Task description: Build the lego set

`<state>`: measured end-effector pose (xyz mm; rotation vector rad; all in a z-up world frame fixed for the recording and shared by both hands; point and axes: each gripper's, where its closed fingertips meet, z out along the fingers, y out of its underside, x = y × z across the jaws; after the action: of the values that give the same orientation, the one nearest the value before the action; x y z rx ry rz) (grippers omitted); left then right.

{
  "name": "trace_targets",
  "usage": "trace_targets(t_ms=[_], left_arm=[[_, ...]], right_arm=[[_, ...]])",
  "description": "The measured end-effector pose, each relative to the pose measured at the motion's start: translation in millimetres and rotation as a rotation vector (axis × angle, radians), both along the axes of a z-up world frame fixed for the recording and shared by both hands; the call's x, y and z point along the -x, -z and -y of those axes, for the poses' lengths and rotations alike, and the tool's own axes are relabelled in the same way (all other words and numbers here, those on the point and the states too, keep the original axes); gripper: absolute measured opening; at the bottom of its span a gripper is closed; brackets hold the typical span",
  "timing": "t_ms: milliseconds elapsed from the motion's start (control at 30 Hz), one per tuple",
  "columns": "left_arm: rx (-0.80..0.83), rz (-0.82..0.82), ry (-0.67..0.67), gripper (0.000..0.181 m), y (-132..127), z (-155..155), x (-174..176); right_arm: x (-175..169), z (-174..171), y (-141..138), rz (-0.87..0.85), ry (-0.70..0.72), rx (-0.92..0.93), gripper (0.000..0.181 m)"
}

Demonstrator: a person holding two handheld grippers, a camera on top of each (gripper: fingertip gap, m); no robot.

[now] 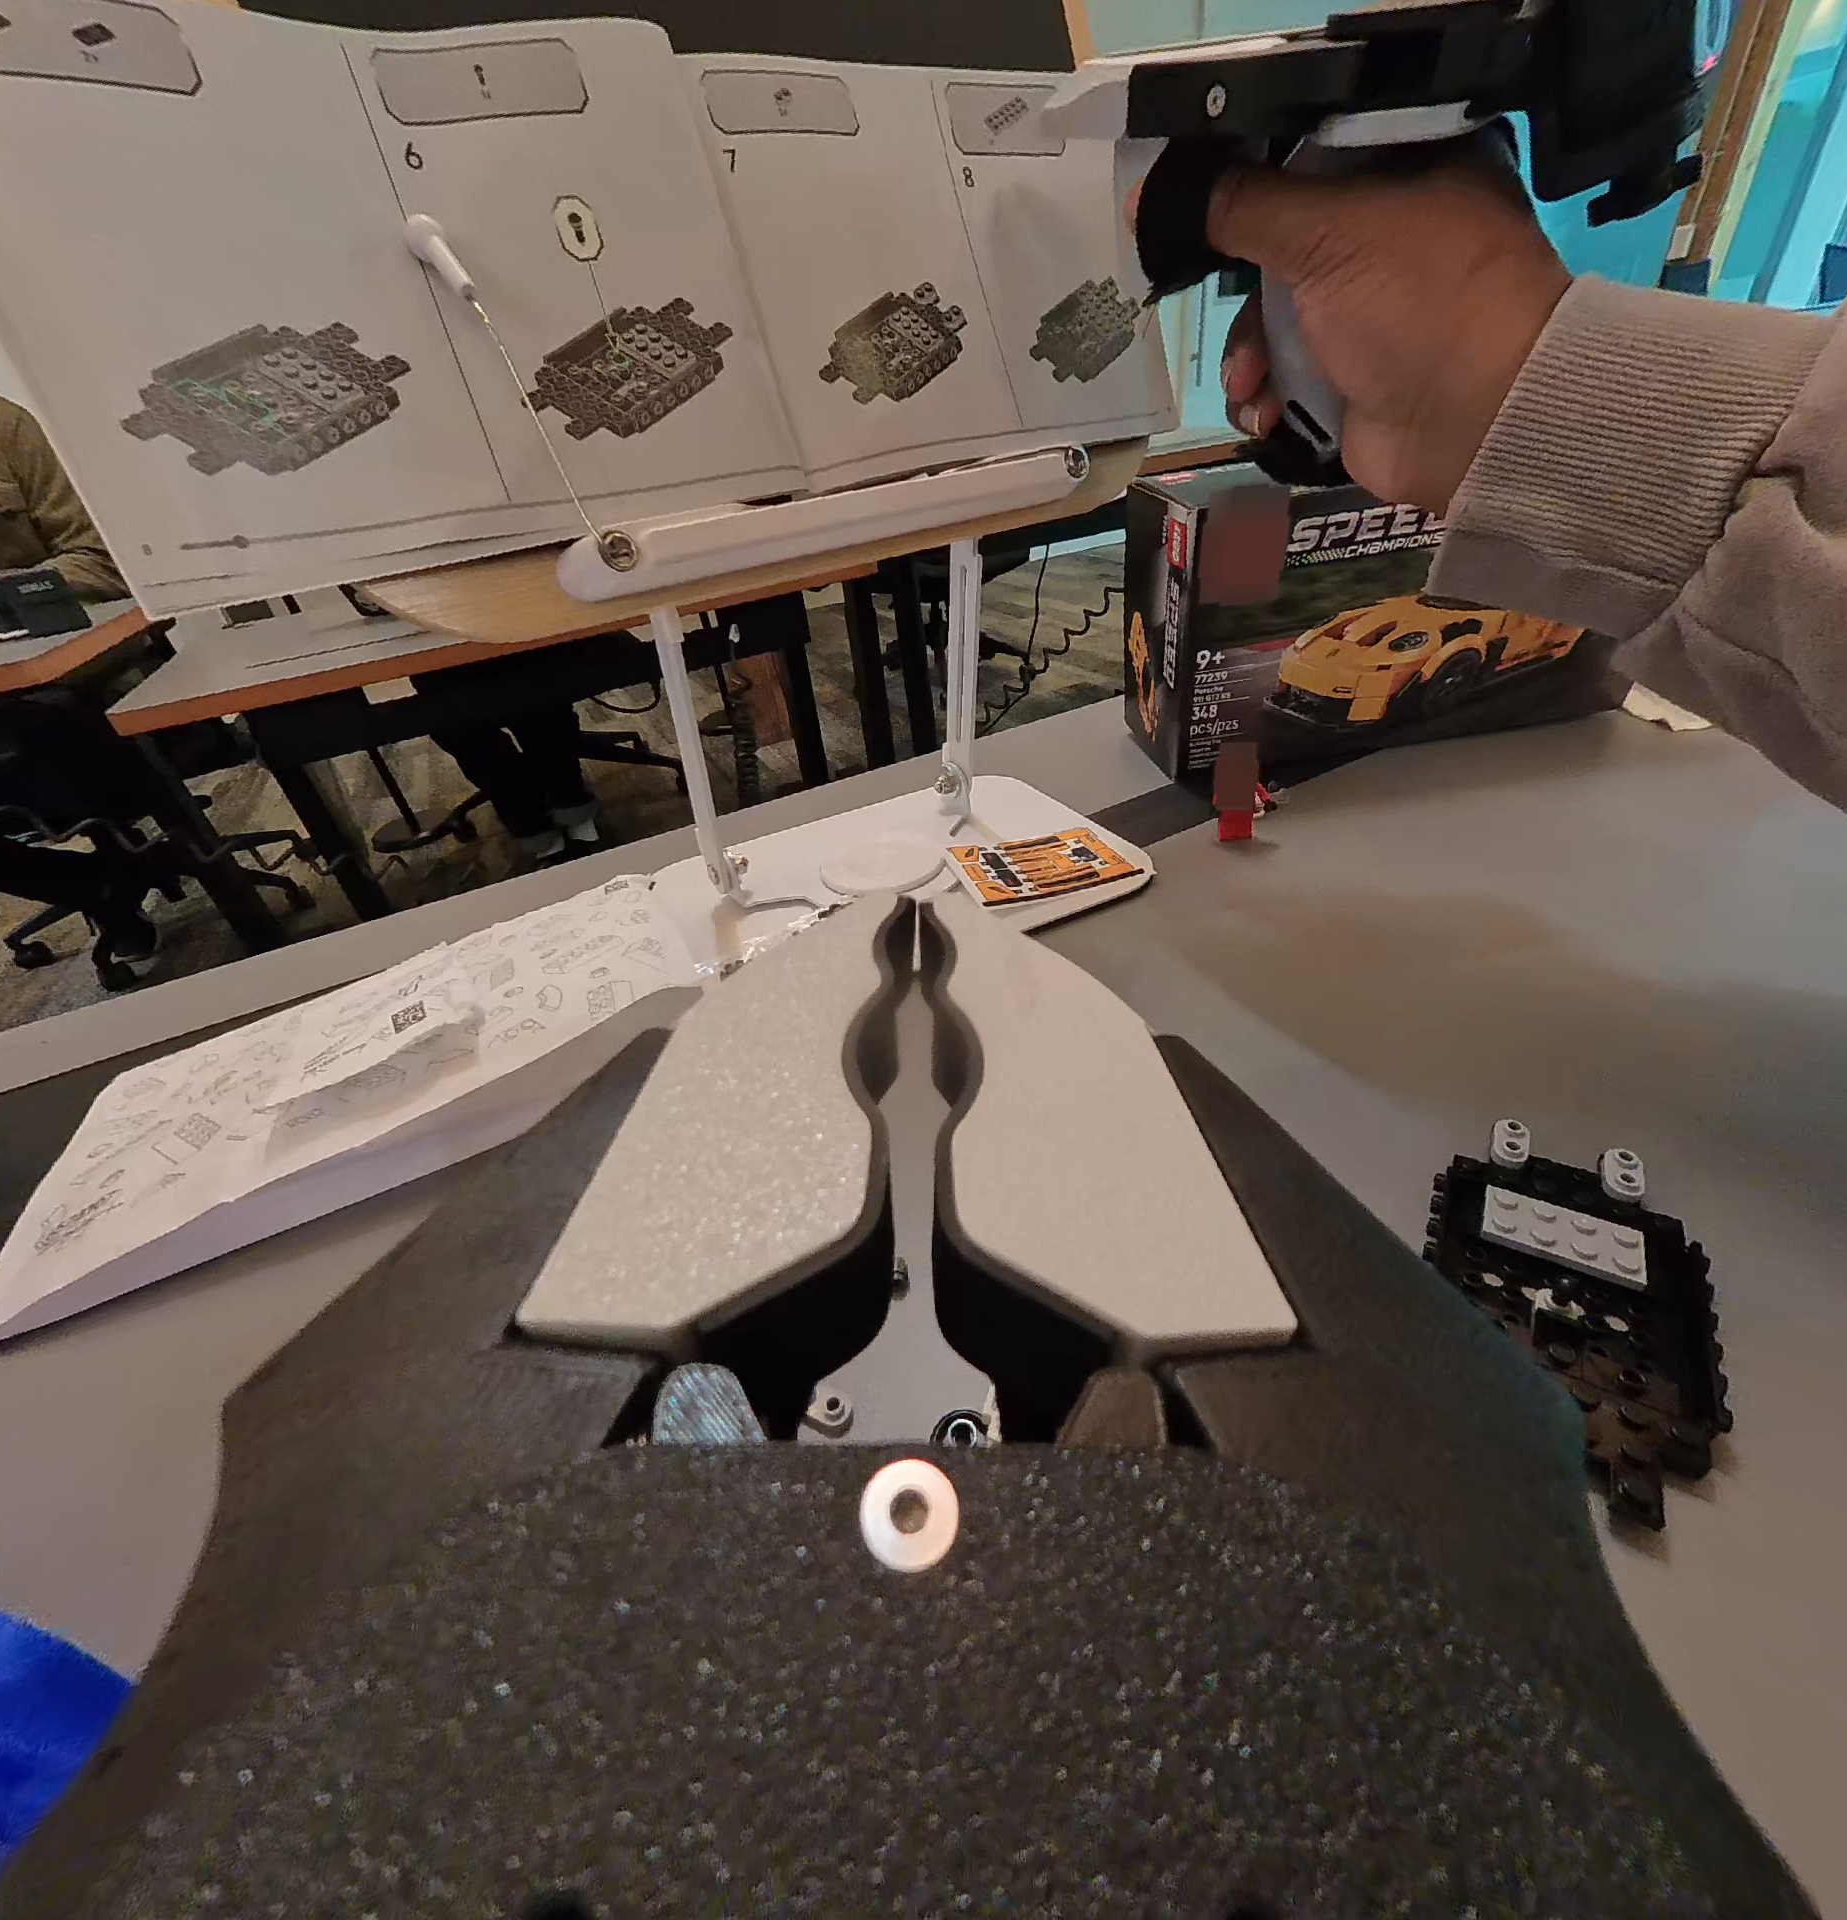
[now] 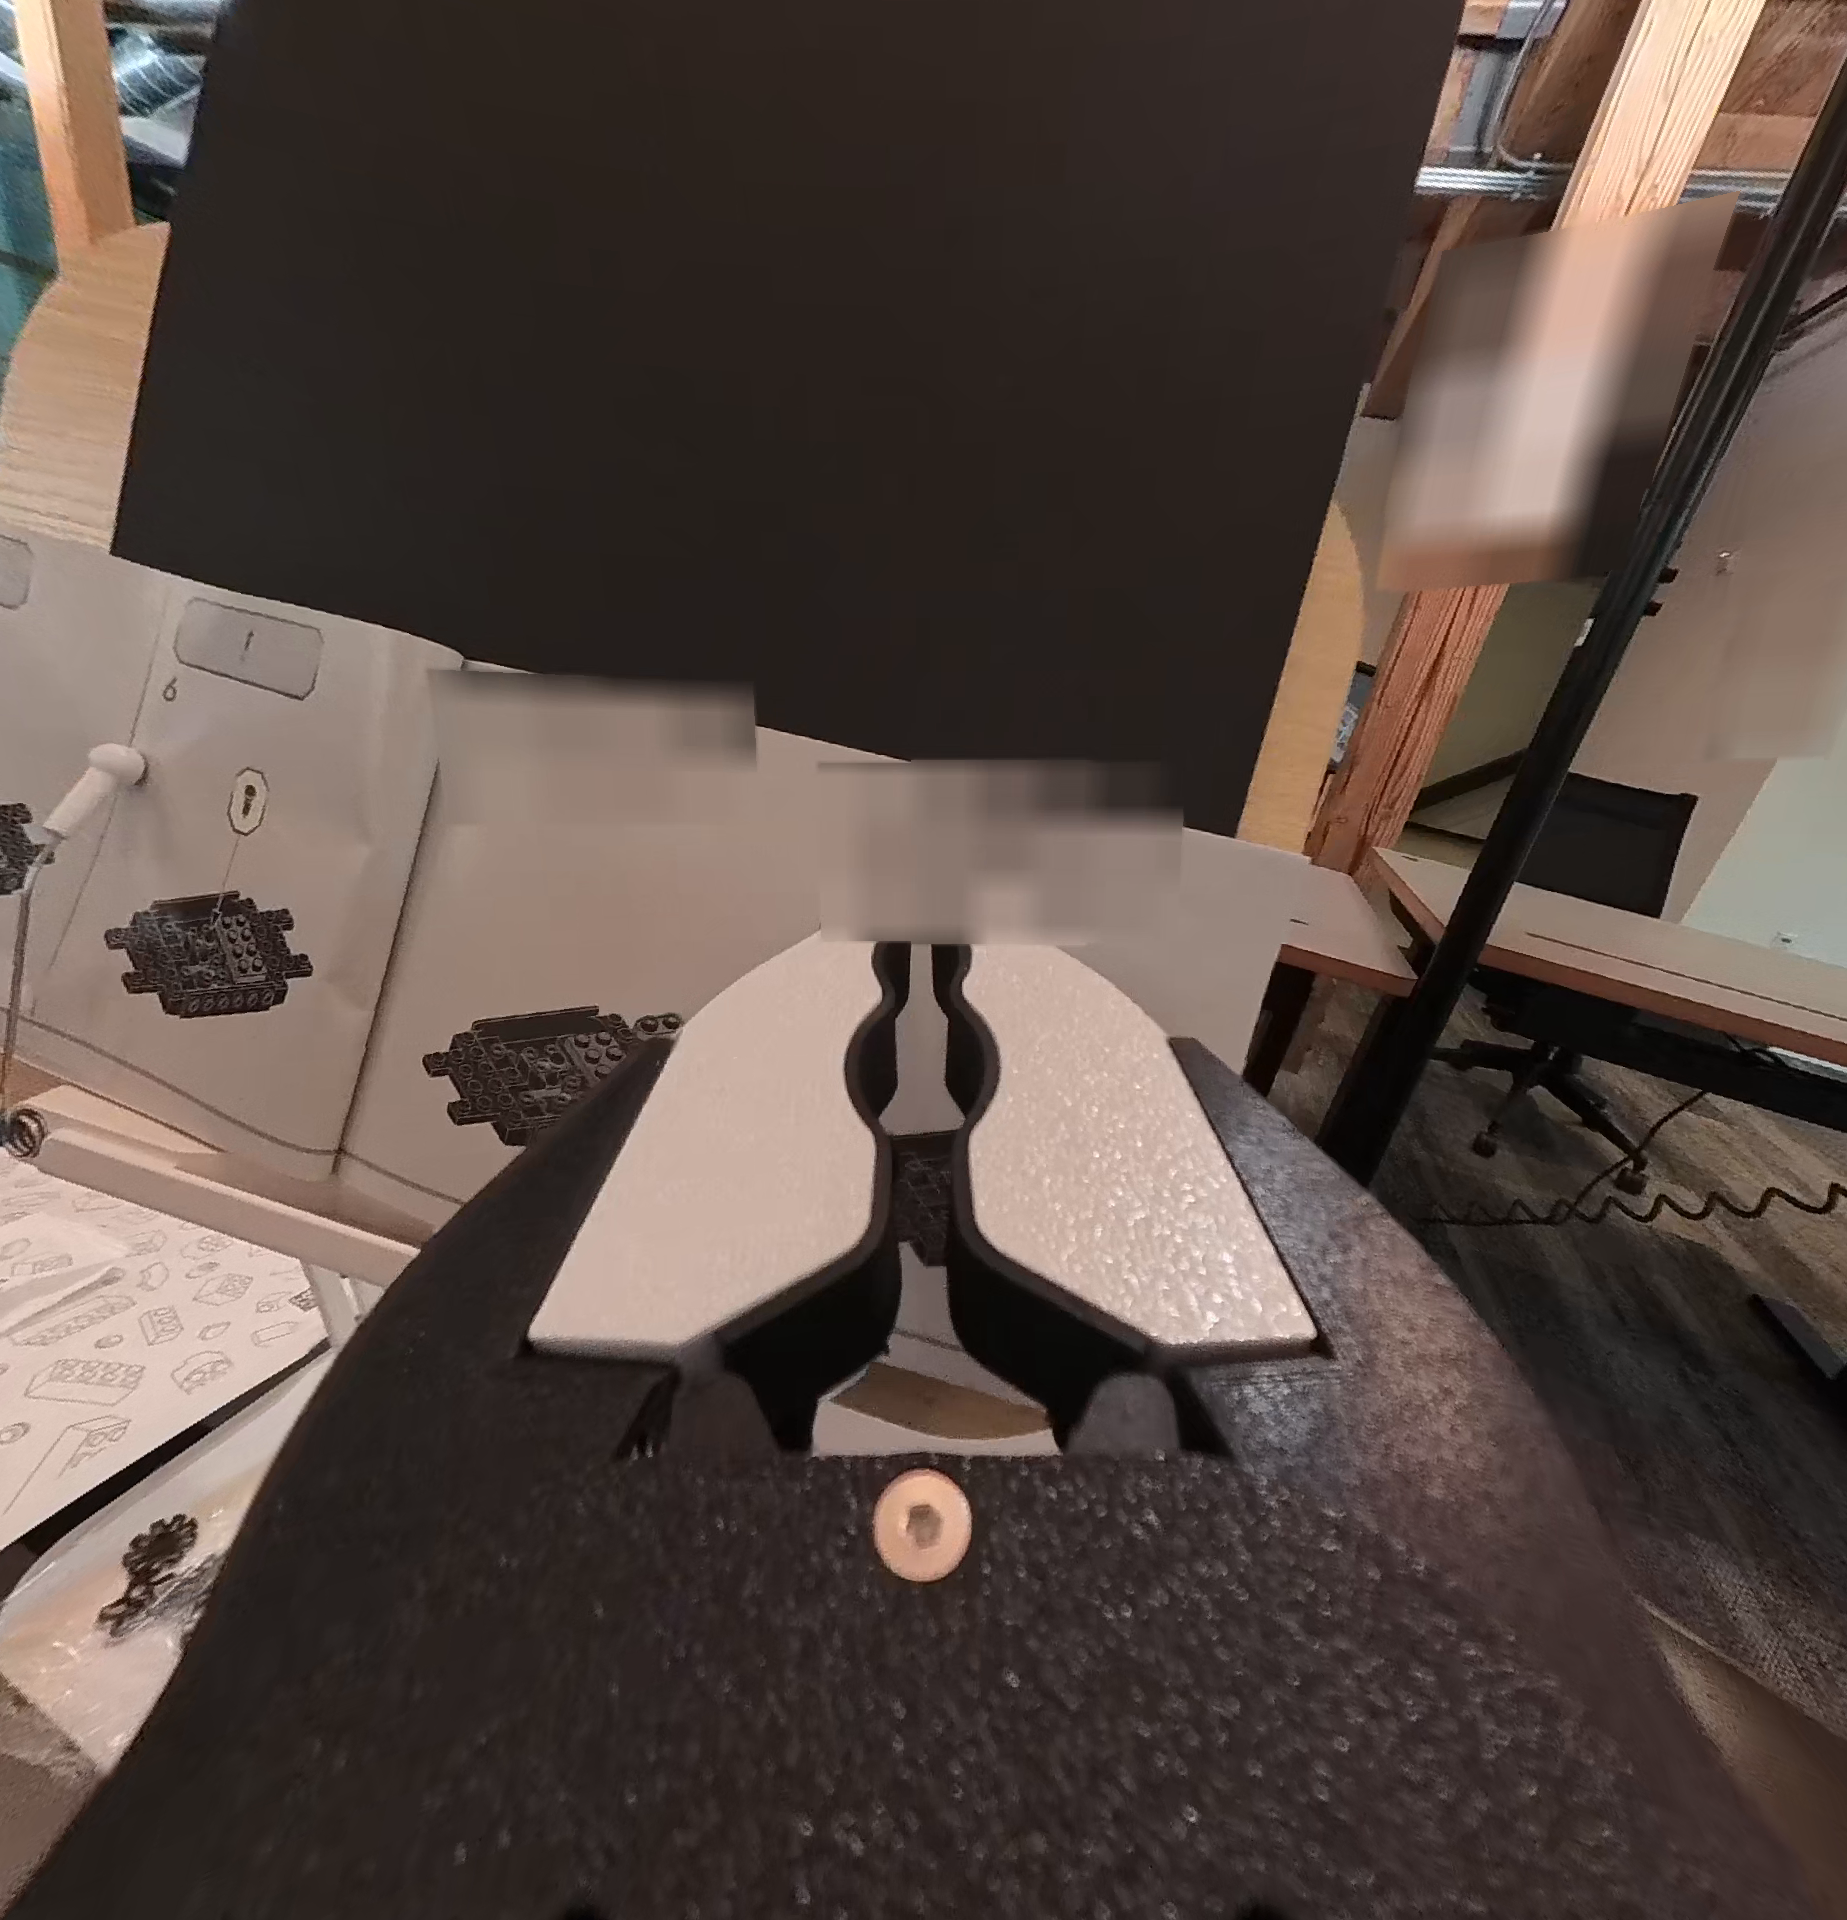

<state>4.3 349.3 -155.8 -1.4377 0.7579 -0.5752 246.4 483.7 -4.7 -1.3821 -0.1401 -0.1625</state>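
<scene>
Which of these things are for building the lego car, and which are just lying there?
For the build:
black lego chassis
open instruction booklet on its stand
orange sticker sheet
loose black pieces
left gripper
right gripper

Just lying about:
lego box
printed paper bag
small red piece

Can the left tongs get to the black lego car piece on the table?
Probably yes. The black lego base sits in the open on the grey table, just right of the left tongs, with nothing between them. The tongs look shut and empty, so they must open first.
</scene>
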Motion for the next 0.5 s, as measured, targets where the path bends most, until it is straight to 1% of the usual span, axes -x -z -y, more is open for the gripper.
trace_targets(t_ms=[100,233,400,500], left_arm=[[0.002,-0.003,0.003,0.0,1,0,-1],[0.007,-0.009,0.01,0.0,3,1,-3],[0.01,-0.01,0.008,0.0,3,0,-2],[0.013,-0.008,0.008,0.0,4,0,-1]], right_arm=[[-2,0,-4,0.013,0.01,-0.012,0.003],[-7,-10,-9,0.051,0.031,-0.003,0.003],[-8,-20,-6,0.071,0.038,0.019,0.001],[-12,-20,-6,0.075,0.051,0.015,0.001]])
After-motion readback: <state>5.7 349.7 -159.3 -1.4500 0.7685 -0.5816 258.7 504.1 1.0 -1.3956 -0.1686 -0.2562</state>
